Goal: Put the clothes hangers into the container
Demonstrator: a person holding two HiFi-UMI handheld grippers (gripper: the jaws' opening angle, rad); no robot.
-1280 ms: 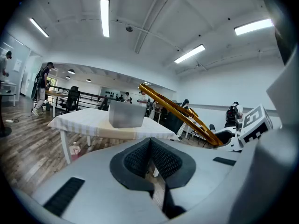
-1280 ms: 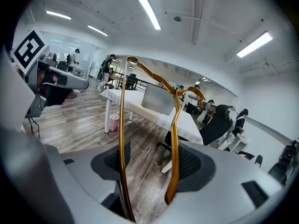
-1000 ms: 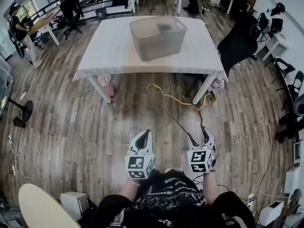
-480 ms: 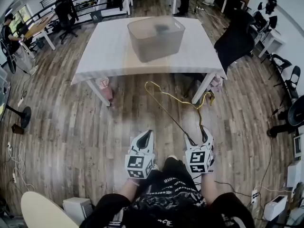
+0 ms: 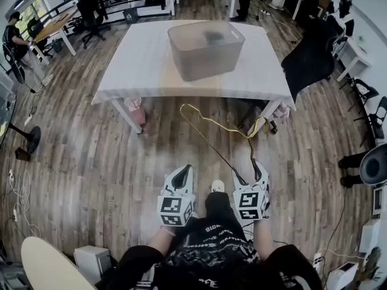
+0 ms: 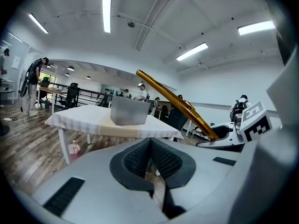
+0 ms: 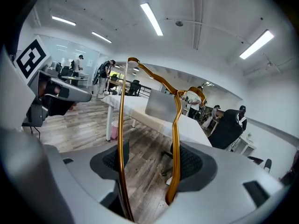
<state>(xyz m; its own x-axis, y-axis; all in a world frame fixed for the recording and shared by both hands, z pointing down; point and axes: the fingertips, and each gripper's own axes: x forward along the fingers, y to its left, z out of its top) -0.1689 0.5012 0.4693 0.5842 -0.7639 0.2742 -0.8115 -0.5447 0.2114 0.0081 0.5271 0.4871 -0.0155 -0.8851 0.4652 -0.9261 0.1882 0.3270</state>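
— Right hand-held gripper (image 5: 249, 171)?
— Clamped on the gold hanger (image 7: 175, 141). Jaws fairly wide, both wire legs betw. my pads; hook sticks up & fwd over the floor.
— Left hand-held gripper (image 6: 150, 146)?
— Jaws together, empty, just beside the right.
— Container (image 5: 205, 47)?
— On the table (image 5: 145, 65) ahead, well apart from the hanger.

Ceiling strip lights (image 6: 107, 13) glare; fisheye edges darken.
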